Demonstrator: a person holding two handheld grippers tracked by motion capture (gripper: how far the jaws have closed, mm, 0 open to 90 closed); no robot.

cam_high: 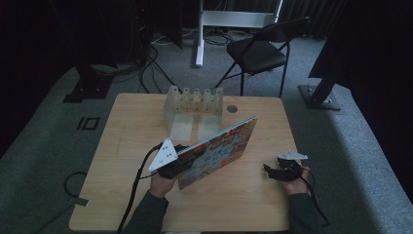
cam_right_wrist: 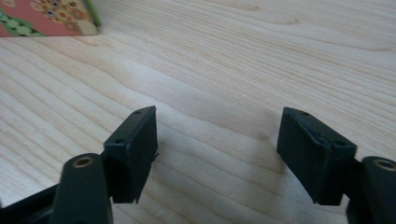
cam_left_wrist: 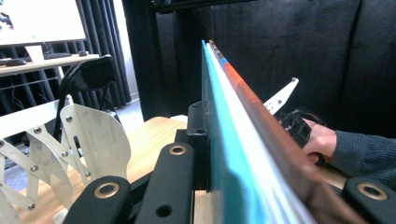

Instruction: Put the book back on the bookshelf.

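Book (cam_high: 219, 151) clamped in left tool (cam_high: 171, 165), long edge slanting toward rack (cam_high: 194, 103) beyond; right tool (cam_high: 282, 171) wide open, empty, off to the book's right.

Glossy printed book (cam_high: 219, 151) on a smooth, matt wooden table (cam_high: 122, 141).

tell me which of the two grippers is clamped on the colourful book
The left gripper: its jaws grip the colourful book, holding it tilted on edge. The right gripper stands open over bare table.

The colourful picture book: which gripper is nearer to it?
Left. The left gripper is clamped on the picture book; the right gripper sits apart on the table, jaws open.
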